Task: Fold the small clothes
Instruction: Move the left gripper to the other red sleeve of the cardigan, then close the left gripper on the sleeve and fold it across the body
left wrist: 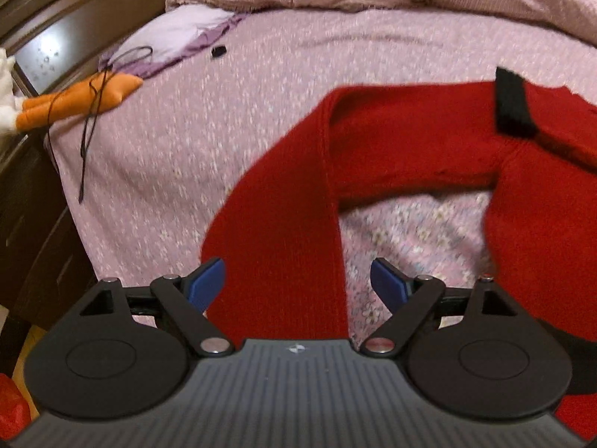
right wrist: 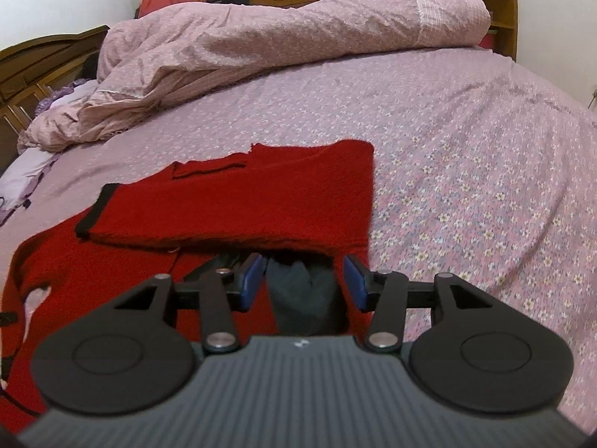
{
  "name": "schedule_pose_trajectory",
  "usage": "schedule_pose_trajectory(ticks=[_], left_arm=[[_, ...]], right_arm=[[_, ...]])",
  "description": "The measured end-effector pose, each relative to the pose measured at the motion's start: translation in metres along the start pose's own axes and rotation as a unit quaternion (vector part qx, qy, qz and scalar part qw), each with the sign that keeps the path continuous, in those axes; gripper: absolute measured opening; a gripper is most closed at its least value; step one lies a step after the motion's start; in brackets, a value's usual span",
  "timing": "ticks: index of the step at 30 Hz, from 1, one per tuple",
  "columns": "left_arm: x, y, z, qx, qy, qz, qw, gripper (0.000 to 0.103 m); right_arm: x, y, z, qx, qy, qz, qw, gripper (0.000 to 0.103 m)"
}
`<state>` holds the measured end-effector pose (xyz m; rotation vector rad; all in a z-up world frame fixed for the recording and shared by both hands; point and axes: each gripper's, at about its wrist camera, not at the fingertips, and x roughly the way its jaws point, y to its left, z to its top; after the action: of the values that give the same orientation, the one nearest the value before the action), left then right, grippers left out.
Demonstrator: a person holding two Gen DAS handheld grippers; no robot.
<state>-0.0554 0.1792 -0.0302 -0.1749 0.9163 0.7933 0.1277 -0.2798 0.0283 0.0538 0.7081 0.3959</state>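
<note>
A small red knitted sweater (left wrist: 391,138) with black cuffs (left wrist: 513,102) lies on the pink flowered bed sheet (left wrist: 224,130). In the left wrist view one red sleeve (left wrist: 283,231) runs down between the blue pads of my left gripper (left wrist: 298,280), which is open and holds nothing. In the right wrist view the sweater (right wrist: 261,201) lies with a sleeve folded across its body, black cuff (right wrist: 93,212) at the left. My right gripper (right wrist: 300,280) is open over the sweater's near edge, with a dark grey patch (right wrist: 302,298) between its pads.
A rumpled pink quilt (right wrist: 261,44) lies along the far side of the bed. An orange plush toy (left wrist: 78,100) and a thin black cord (left wrist: 91,119) lie near the bed's left edge, beside a dark wooden headboard (left wrist: 48,30). A lilac pillow (left wrist: 175,33) lies behind them.
</note>
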Motion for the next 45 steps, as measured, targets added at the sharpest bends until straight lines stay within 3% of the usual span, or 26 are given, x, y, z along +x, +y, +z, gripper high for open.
schedule_pose_trajectory(ticks=[5,10,20,22,27,31,37,45], left_arm=[[0.019,0.000,-0.003,-0.014,0.003,0.012,0.9998,0.088],[0.029,-0.001,-0.007,0.010,-0.016,0.058,0.9982,0.087],[0.044,-0.006,-0.002,0.044,-0.026,0.064,0.9966,0.086],[0.046,-0.002,-0.001,0.045,-0.024,0.051,0.9974,0.083],[0.044,0.008,-0.001,0.040,-0.005,0.016,0.9991,0.034],[0.033,0.014,0.000,0.032,-0.005,-0.001,0.9995,0.012],[0.007,0.033,0.008,-0.027,-0.023,-0.083,0.9960,0.009],[-0.035,0.047,0.027,-0.086,-0.055,-0.186,0.9772,0.008]], right_arm=[[-0.003,0.003,-0.005,0.000,0.004,-0.004,1.000,0.050],[-0.002,0.006,-0.006,-0.004,0.008,-0.008,1.000,0.051],[0.003,0.010,-0.010,-0.008,0.019,-0.004,1.000,0.051],[0.003,0.009,-0.010,-0.007,0.018,-0.004,1.000,0.050],[0.003,0.007,-0.010,-0.003,0.018,-0.005,1.000,0.050],[0.003,0.007,-0.010,-0.004,0.018,-0.003,1.000,0.050],[0.001,0.006,-0.010,0.000,0.013,-0.002,1.000,0.050],[-0.001,0.007,-0.011,-0.003,0.008,0.005,1.000,0.050]])
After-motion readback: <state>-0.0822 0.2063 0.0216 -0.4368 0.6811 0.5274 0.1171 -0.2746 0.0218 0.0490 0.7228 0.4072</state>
